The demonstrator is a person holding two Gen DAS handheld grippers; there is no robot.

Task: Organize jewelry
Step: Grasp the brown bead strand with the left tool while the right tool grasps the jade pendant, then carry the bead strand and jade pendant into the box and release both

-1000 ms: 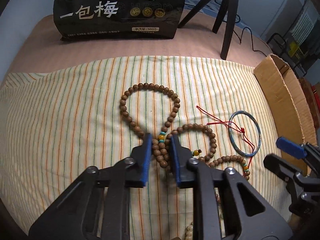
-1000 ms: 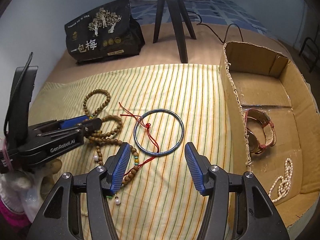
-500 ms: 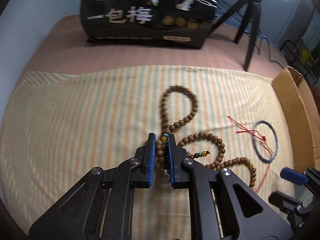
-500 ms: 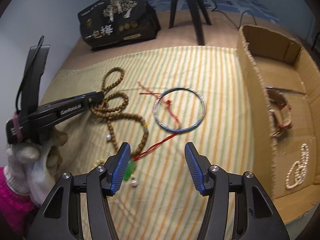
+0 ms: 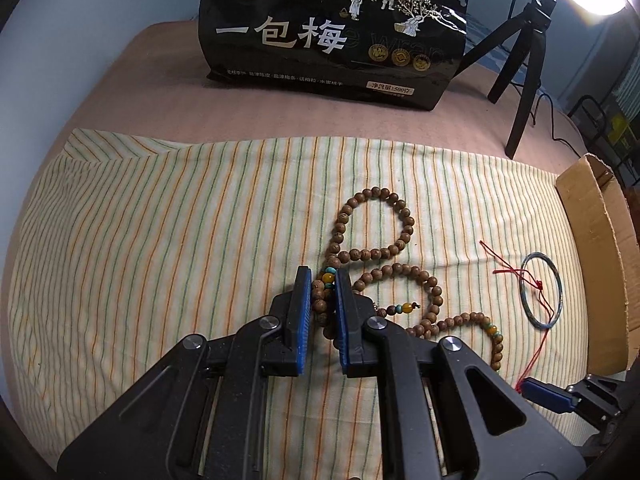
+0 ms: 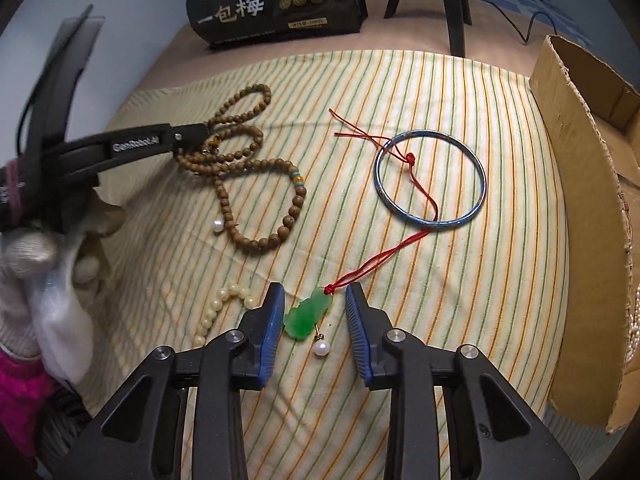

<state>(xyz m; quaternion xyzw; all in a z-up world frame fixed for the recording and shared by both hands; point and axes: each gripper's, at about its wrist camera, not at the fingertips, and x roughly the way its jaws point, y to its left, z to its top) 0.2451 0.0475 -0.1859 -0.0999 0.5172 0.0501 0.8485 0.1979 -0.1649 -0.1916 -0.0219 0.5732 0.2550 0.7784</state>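
Note:
A long string of brown wooden beads (image 5: 374, 254) lies in loops on the striped cloth (image 5: 160, 220). My left gripper (image 5: 323, 280) is shut on a bunch of its strands; it shows from the side in the right wrist view (image 6: 200, 136), where the beads (image 6: 256, 184) spread below it. My right gripper (image 6: 315, 300) is open around a green jade pendant (image 6: 307, 314) on a red cord (image 6: 384, 254), low over the cloth. The cord crosses a blue bangle (image 6: 430, 178), also in the left wrist view (image 5: 541, 290).
A cardboard box (image 6: 580, 168) stands along the right edge of the cloth. A pearl earring (image 6: 320, 347), another pearl (image 6: 217, 225) and a cream bead strand (image 6: 218, 306) lie near the pendant. A black snack bag (image 5: 332, 28) and a tripod (image 5: 524, 68) stand behind.
My left gripper closed on the wooden beads and has held them since. My right gripper moved down and left from the bangle until the green pendant lies between its open fingers.

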